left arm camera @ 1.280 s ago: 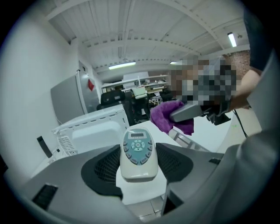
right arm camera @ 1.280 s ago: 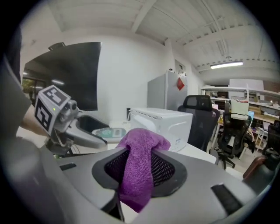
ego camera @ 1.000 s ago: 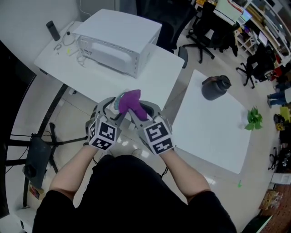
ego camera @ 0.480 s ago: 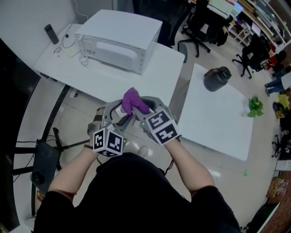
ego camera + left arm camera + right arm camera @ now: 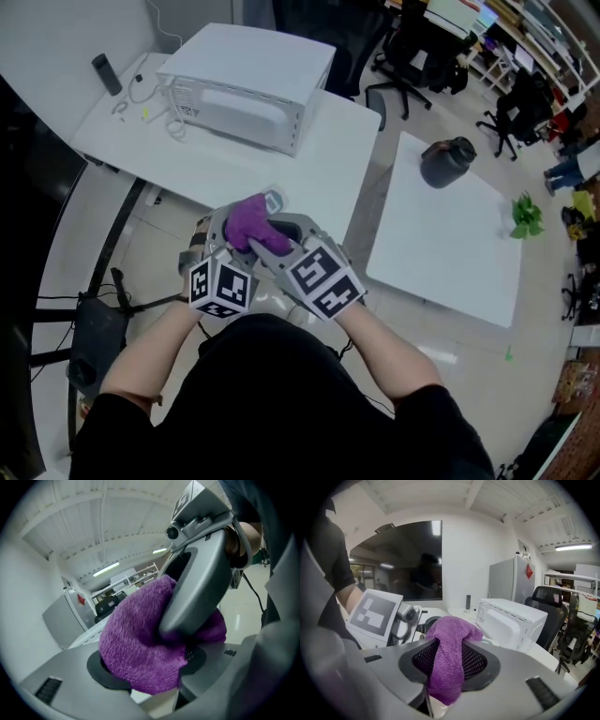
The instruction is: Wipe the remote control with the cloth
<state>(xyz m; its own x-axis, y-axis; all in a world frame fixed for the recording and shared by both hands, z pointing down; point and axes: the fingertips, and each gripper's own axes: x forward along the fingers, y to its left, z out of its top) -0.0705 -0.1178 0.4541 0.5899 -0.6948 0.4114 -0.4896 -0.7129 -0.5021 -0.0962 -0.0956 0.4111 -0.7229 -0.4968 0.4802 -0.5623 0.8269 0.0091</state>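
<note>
A purple cloth (image 5: 246,223) is bunched between both grippers, close in front of my body. My right gripper (image 5: 272,234) is shut on it; in the right gripper view the cloth (image 5: 447,653) hangs pinched between the mesh pads. My left gripper (image 5: 228,231) holds a light-coloured remote control, whose end (image 5: 273,200) pokes out past the cloth. In the left gripper view the cloth (image 5: 140,639) lies across the jaws and hides most of the remote, leaving a white sliver (image 5: 142,696) below. One finger (image 5: 197,588) of the right gripper presses into the cloth.
A white box-shaped appliance (image 5: 244,89) stands on the white table (image 5: 319,164) ahead, with a small black device (image 5: 106,73) and cables at its far left. To the right, a second white table (image 5: 441,253) carries a black jar (image 5: 448,161) and a green object (image 5: 525,217).
The cloth and the right gripper have slid left and down over the remote, after first rising up and right. Both grippers have drawn closer to my body.
</note>
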